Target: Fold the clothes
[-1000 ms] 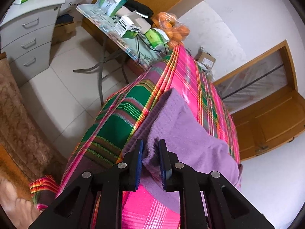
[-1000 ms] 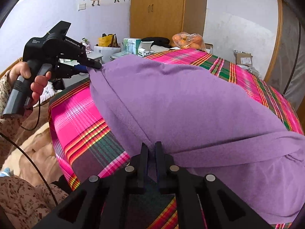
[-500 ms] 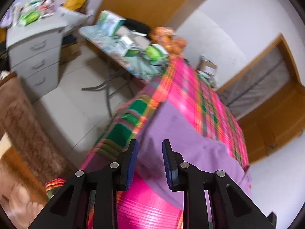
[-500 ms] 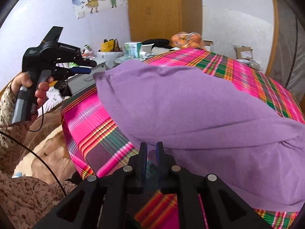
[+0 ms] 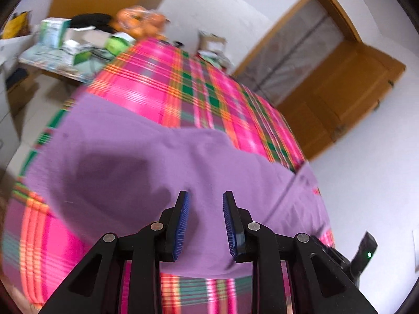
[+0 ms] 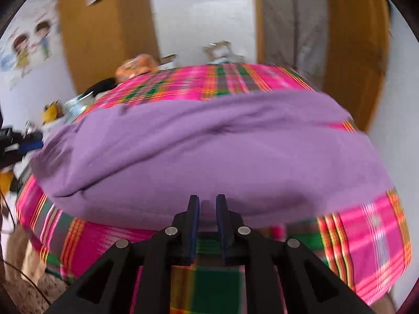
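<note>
A purple garment lies spread across the near end of a bed covered in a pink and green plaid sheet. My left gripper hovers over the garment's near part, open, with nothing between its blue pads. In the right wrist view the same garment lies crosswise on the plaid sheet, with a fold ridge running along it. My right gripper is at the garment's near edge. Its jaws are opening, a narrow gap shows between them, and no cloth is pinched. The left gripper's blue tips show at the left edge.
A cluttered folding table with boxes and a bag of oranges stands beyond the bed's far left corner. A wooden door is on the right, a wardrobe at the back. Bare floor tiles lie to the left.
Both grippers have let go of the purple garment, which has dropped onto the bed. The left jaws have parted wide and the right slightly. Both hands have swung sideways and rolled.
</note>
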